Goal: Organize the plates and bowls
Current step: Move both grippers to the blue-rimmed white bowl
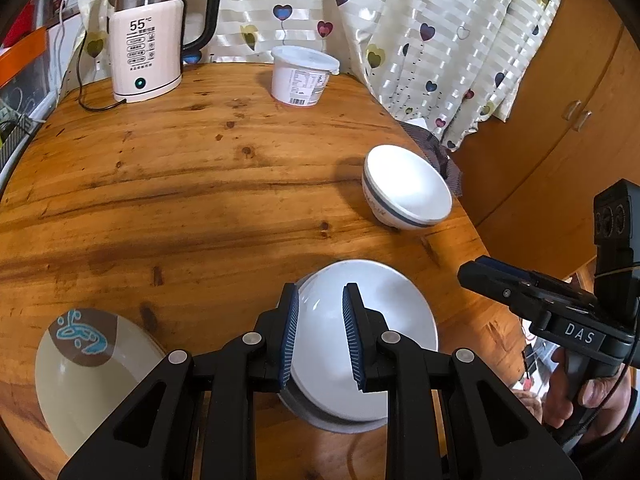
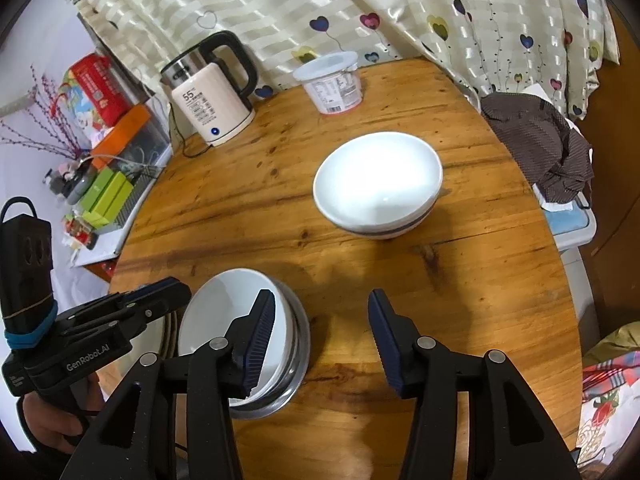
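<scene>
A white bowl [image 1: 384,320] [image 2: 224,312] rests on a grey metal plate [image 1: 340,426] [image 2: 302,340] near the front of the round wooden table [image 1: 200,200]. My left gripper [image 1: 321,288] [image 2: 180,290] is open astride that bowl's left rim, one finger outside and one over the inside, with a clear gap between the pads. My right gripper [image 2: 320,294] [image 1: 470,272] is open just right of the bowl, with only bare table between its fingers. A second white bowl with a blue band [image 1: 408,188] [image 2: 378,184] sits farther back. A beige dish with a blue fish pattern [image 1: 80,384] lies at front left.
An electric kettle [image 1: 146,52] [image 2: 216,100] with its cord and a white lidded tub [image 1: 302,76] [image 2: 332,80] stand at the table's back. A brown cloth [image 2: 540,152] lies off the right edge. Curtains hang behind; a cluttered shelf [image 2: 104,184] is at left.
</scene>
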Tool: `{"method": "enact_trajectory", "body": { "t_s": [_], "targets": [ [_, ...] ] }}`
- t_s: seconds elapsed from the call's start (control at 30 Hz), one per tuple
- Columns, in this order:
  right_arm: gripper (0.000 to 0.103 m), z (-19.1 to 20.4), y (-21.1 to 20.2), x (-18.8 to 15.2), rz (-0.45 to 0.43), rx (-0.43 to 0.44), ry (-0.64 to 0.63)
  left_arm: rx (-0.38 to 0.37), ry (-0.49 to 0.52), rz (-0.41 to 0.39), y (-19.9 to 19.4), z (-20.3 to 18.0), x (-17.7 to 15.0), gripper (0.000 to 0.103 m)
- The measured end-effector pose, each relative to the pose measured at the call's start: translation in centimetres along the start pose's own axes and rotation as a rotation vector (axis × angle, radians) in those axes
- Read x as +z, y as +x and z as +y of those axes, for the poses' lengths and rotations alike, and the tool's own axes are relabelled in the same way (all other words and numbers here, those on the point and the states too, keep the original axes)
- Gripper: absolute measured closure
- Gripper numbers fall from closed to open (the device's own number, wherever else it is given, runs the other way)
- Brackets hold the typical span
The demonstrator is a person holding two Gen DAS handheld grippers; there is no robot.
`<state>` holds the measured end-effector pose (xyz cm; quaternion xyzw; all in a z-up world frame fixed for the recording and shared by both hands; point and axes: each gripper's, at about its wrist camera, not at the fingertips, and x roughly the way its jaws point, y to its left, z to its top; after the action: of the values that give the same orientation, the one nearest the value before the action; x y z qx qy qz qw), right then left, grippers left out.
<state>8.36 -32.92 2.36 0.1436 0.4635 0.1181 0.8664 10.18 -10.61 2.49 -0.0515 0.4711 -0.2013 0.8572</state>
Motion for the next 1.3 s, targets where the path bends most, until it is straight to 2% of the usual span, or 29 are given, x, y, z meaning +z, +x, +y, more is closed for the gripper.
{"method": "enact_trajectory", "body": {
  "t_s": [0.73, 1.3],
  "targets": [
    [0.054, -2.2, 0.6, 3.1, -0.034, -0.077, 0.024, -0.054, 0.075, 0.015, 2.4, -2.4, 5.0, 0.079],
    [0.054, -4.5, 1.9, 5.2, -0.043, -0.113, 0.056, -0.103, 0.109, 0.059, 5.4, -3.9, 8.1, 0.079]
  ]
}}
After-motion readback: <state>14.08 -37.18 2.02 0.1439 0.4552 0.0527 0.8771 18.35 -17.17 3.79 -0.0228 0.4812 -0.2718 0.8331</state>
